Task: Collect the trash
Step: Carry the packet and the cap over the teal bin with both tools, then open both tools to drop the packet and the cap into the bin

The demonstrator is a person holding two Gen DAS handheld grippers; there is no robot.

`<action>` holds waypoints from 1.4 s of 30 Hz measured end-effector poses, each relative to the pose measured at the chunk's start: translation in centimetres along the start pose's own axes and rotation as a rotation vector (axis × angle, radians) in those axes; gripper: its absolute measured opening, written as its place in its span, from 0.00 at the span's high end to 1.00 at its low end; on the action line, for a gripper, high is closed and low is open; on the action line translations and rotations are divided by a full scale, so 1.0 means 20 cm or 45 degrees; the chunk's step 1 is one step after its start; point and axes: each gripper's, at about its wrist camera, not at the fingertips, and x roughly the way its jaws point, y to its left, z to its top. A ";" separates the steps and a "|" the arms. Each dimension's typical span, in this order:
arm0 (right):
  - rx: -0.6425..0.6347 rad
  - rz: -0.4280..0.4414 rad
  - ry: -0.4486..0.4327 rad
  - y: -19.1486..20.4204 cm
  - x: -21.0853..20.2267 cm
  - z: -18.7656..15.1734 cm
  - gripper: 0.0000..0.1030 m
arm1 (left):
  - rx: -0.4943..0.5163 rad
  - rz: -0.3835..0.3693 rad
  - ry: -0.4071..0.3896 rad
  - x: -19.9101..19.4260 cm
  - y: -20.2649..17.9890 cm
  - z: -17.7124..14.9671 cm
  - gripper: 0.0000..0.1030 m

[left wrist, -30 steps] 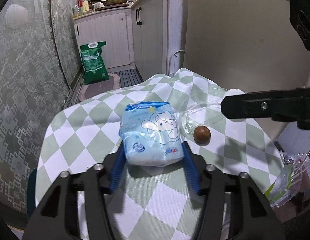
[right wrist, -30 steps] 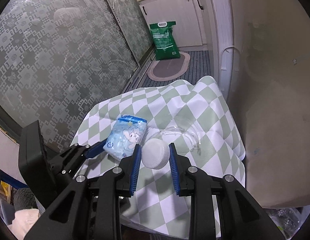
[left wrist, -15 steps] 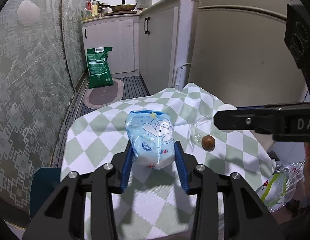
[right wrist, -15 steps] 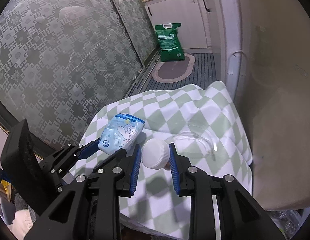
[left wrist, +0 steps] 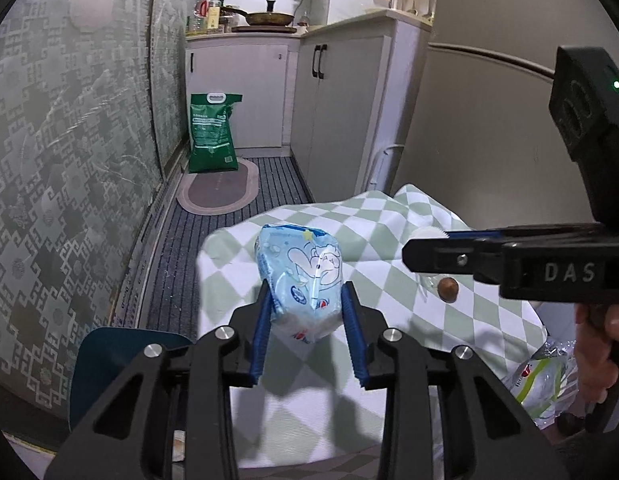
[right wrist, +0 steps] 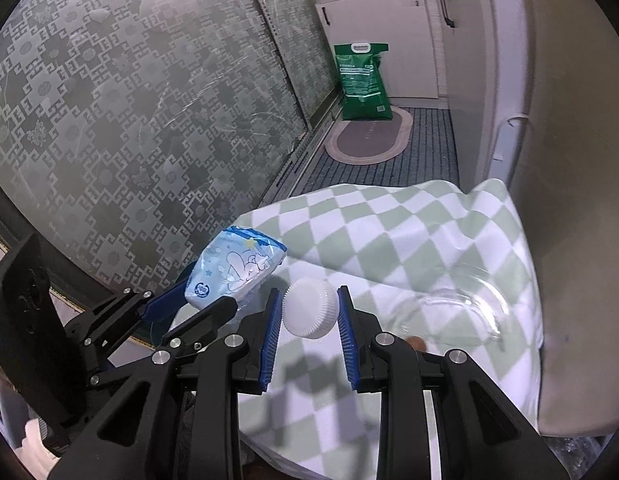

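Observation:
My left gripper (left wrist: 307,300) is shut on a light blue tissue packet (left wrist: 301,276) with a cartoon print and holds it above the checked tablecloth (left wrist: 349,380). The packet also shows in the right wrist view (right wrist: 233,268). My right gripper (right wrist: 309,310) is shut on a white ribbed bottle cap (right wrist: 309,308), lifted above the table. From the left wrist view the right gripper (left wrist: 425,250) shows side-on at the right. A brown nut (left wrist: 447,290) and a clear plastic container (right wrist: 465,304) lie on the cloth.
A plastic bag of trash (left wrist: 545,376) hangs below the table's right edge. A green sack (left wrist: 211,134) and an oval mat (left wrist: 217,192) are on the kitchen floor. Patterned glass (right wrist: 129,120) runs along the left; a fridge (right wrist: 569,140) stands right.
Both grippers have risen and pulled back from the table, carrying the packet and the cap. The table looks smaller and lower in both views.

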 end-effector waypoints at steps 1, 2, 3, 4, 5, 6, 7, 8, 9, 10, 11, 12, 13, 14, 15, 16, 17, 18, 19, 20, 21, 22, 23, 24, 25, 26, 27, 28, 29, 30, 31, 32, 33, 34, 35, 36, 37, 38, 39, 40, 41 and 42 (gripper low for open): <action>-0.003 0.004 0.001 0.01 0.01 0.00 0.73 | -0.007 0.005 -0.005 -0.01 0.02 0.00 0.65; -0.009 0.009 0.002 0.03 0.02 0.01 0.73 | -0.015 0.012 -0.011 -0.02 0.04 0.01 0.65; -0.015 0.014 0.004 0.05 0.03 0.02 0.73 | -0.021 0.017 -0.015 -0.03 0.05 0.01 0.65; -0.020 0.020 0.008 0.07 0.04 0.02 0.73 | -0.029 0.025 -0.020 -0.04 0.07 0.01 0.65; -0.026 0.025 0.013 0.09 0.05 0.02 0.73 | -0.041 0.034 -0.025 -0.05 0.10 0.01 0.65; -0.032 0.028 0.017 0.10 0.07 0.03 0.73 | -0.048 0.040 -0.028 -0.06 0.12 0.01 0.65; -0.039 0.033 0.023 0.12 0.08 0.03 0.73 | -0.057 0.049 -0.032 -0.08 0.14 0.01 0.65; -0.043 0.038 0.027 0.14 0.10 0.03 0.73 | -0.067 0.059 -0.036 -0.09 0.17 0.01 0.65; -0.048 0.043 0.030 0.16 0.11 0.04 0.73 | -0.077 0.066 -0.037 -0.10 0.19 0.01 0.65; -0.051 0.048 0.032 0.17 0.12 0.04 0.73 | -0.090 0.072 -0.040 -0.11 0.22 0.01 0.65; -0.054 0.053 0.034 0.19 0.13 0.05 0.73 | -0.103 0.075 -0.043 -0.12 0.25 0.02 0.65; -0.057 0.058 0.036 0.20 0.14 0.06 0.73 | -0.112 0.080 -0.046 -0.13 0.27 0.01 0.65; -0.063 0.063 0.038 0.22 0.15 0.06 0.73 | -0.122 0.087 -0.050 -0.14 0.30 0.01 0.65; -0.066 0.067 0.040 0.23 0.16 0.06 0.73 | -0.129 0.090 -0.051 -0.15 0.32 0.01 0.65; -0.071 0.071 0.043 0.24 0.17 0.07 0.73 | -0.138 0.094 -0.053 -0.17 0.34 0.01 0.65; -0.077 0.075 0.048 0.26 0.19 0.07 0.73 | -0.149 0.099 -0.054 -0.18 0.37 0.01 0.65; -0.082 0.079 0.052 0.28 0.20 0.08 0.73 | -0.156 0.100 -0.054 -0.19 0.39 0.00 0.65; -0.087 0.082 0.057 0.30 0.22 0.08 0.73 | -0.169 0.103 -0.051 -0.20 0.42 0.00 0.65; -0.091 0.084 0.061 0.31 0.23 0.08 0.73 | -0.181 0.106 -0.049 -0.20 0.45 -0.01 0.65; -0.095 0.088 0.066 0.32 0.25 0.09 0.73 | -0.191 0.106 -0.046 -0.20 0.46 -0.01 0.65; -0.099 0.091 0.071 0.34 0.26 0.09 0.73 | -0.206 0.107 -0.040 -0.21 0.49 -0.02 0.65; -0.103 0.093 0.074 0.35 0.27 0.09 0.73 | -0.219 0.109 -0.037 -0.21 0.52 -0.02 0.65; -0.107 0.098 0.078 0.37 0.29 0.09 0.73 | -0.240 0.107 -0.029 -0.21 0.55 -0.03 0.65; -0.112 0.103 0.083 0.38 0.30 0.10 0.73 | -0.255 0.106 -0.023 -0.22 0.58 -0.04 0.65; -0.117 0.107 0.086 0.40 0.31 0.10 0.73 | -0.274 0.109 -0.017 -0.22 0.60 -0.04 0.65; -0.124 0.113 0.091 0.42 0.33 0.10 0.73 | -0.287 0.108 -0.012 -0.22 0.62 -0.05 0.65; -0.132 0.121 0.096 0.44 0.34 0.10 0.73 | -0.311 0.107 0.002 -0.22 0.66 -0.06 0.65; -0.139 0.126 0.100 0.46 0.35 0.10 0.73 | -0.324 0.108 0.010 -0.22 0.68 -0.07 0.65; -0.148 0.133 0.105 0.48 0.37 0.11 0.73 | -0.338 0.107 0.021 -0.22 0.70 -0.07 0.65; -0.157 0.140 0.110 0.51 0.39 0.11 0.73 | -0.360 0.103 0.037 -0.21 0.73 -0.09 0.65; -0.164 0.146 0.115 0.53 0.40 0.11 0.73 | -0.376 0.101 0.050 -0.21 0.75 -0.10 0.65; -0.173 0.153 0.120 0.55 0.42 0.11 0.73 | -0.396 0.101 0.066 -0.20 0.78 -0.11 0.65; -0.179 0.158 0.124 0.57 0.43 0.12 0.73 | -0.407 0.102 0.079 -0.20 0.80 -0.12 0.64; -0.186 0.166 0.129 0.60 0.44 0.12 0.73 | -0.417 0.102 0.093 -0.19 0.82 -0.13 0.64; -0.195 0.172 0.134 0.62 0.46 0.12 0.73 | -0.432 0.099 0.111 -0.18 0.84 -0.14 0.64; -0.201 0.176 0.138 0.64 0.47 0.12 0.73 | -0.440 0.095 0.121 -0.18 0.86 -0.15 0.64; -0.210 0.180 0.144 0.66 0.49 0.12 0.73 | -0.449 0.092 0.135 -0.18 0.88 -0.16 0.63; -0.217 0.183 0.149 0.68 0.50 0.12 0.73 | -0.455 0.091 0.144 -0.17 0.90 -0.17 0.63; -0.225 0.185 0.154 0.69 0.51 0.12 0.73 | -0.465 0.091 0.157 -0.17 0.92 -0.18 0.63; -0.233 0.189 0.161 0.72 0.53 0.12 0.73 | -0.475 0.088 0.172 -0.17 0.94 -0.19 0.62; -0.240 0.190 0.167 0.73 0.54 0.12 0.73 | -0.486 0.079 0.187 -0.16 0.95 -0.21 0.62; -0.248 0.189 0.177 0.75 0.56 0.12 0.73 | -0.492 0.072 0.197 -0.15 0.97 -0.21 0.60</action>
